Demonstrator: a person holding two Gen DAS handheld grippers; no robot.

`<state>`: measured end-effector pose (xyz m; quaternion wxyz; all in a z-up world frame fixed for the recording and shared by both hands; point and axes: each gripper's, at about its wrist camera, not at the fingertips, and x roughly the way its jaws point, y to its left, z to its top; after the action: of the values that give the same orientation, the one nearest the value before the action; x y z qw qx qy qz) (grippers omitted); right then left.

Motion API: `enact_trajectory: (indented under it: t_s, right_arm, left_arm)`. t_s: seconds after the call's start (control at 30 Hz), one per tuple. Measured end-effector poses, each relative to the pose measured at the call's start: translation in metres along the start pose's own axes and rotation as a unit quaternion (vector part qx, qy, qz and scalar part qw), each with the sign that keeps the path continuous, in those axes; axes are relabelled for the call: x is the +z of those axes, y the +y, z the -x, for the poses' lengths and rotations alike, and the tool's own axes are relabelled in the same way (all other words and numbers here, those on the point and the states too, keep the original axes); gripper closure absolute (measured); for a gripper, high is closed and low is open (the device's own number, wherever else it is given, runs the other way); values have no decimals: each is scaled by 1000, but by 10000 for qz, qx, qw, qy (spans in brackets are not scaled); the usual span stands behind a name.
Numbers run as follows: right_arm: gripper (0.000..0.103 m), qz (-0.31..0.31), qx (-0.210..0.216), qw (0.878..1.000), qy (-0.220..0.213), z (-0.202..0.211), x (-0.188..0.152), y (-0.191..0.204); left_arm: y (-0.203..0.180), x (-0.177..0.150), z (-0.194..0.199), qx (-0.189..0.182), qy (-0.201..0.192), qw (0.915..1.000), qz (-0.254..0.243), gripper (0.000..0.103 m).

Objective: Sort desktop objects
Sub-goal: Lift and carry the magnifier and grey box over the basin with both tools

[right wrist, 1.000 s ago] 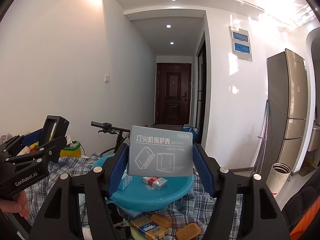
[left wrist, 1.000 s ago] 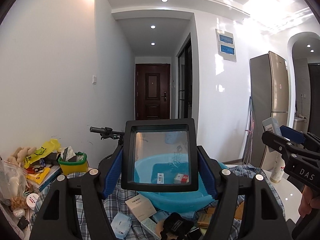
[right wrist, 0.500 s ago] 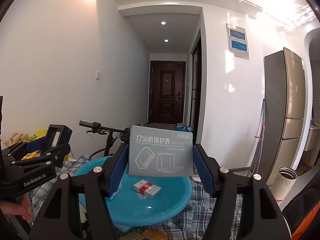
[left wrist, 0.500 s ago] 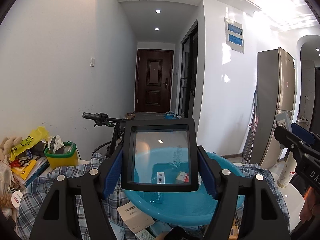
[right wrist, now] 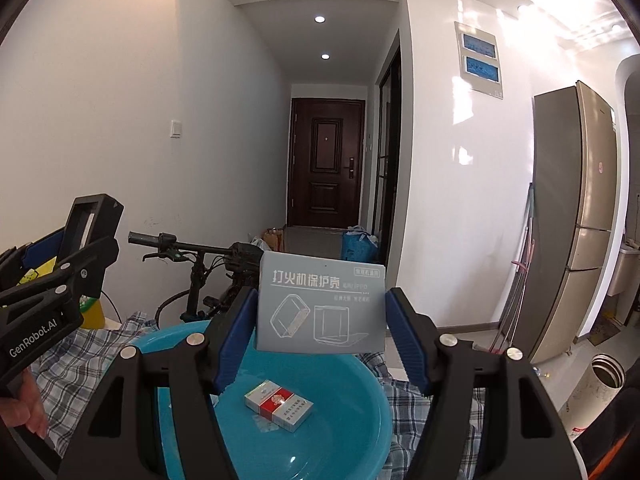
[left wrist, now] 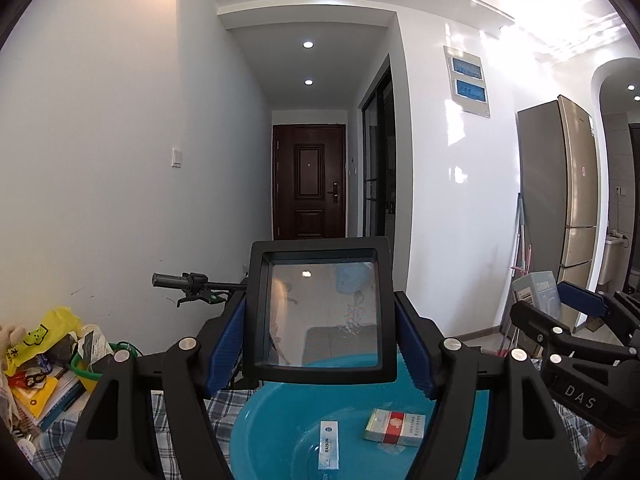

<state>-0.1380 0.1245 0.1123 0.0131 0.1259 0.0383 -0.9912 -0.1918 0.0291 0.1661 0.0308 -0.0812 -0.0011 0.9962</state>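
My left gripper [left wrist: 320, 340] is shut on a black-framed magnifier with a clear lens [left wrist: 322, 316], held upright over the blue basin [left wrist: 264, 432]. My right gripper [right wrist: 320, 336] is shut on a grey printed box [right wrist: 320, 312], also upright above the basin [right wrist: 360, 432]. Inside the basin lie a red-and-white cigarette pack [right wrist: 278, 400] and a slim white-and-blue box [left wrist: 329, 444]. In the right wrist view the left gripper and its magnifier [right wrist: 90, 220] show at the left edge; the right gripper with its box [left wrist: 536, 300] shows at the right of the left wrist view.
The basin sits on a checked cloth [right wrist: 80, 364]. A heap of packets and books [left wrist: 36, 372] with a green-rimmed yellow tub lies at the left. A bicycle handlebar [right wrist: 176, 244] stands behind the table, a fridge [right wrist: 576, 224] and a metal flask [right wrist: 606, 380] at the right.
Both grippers have moved forward over the basin with their objects still gripped. The loose items at the table's near edge have dropped out of view, and the basin now fills the bottom.
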Motion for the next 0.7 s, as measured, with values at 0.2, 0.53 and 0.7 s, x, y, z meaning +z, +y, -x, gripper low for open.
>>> enact_trajectory:
  t_s: [0.2, 0.53, 0.7]
  right_arm:
    - [39, -448, -130, 9985, 288, -32, 10, -8]
    - [39, -399, -189, 9989, 184, -34, 25, -17]
    - [39, -173, -176, 9996, 128, -34, 33, -13]
  left_arm:
    - [-6, 11, -30, 126, 2, 9999, -116, 31]
    - [2, 18, -35, 210, -87, 9996, -144, 31]
    - [3, 19, -41, 174, 183, 9996, -127, 31]
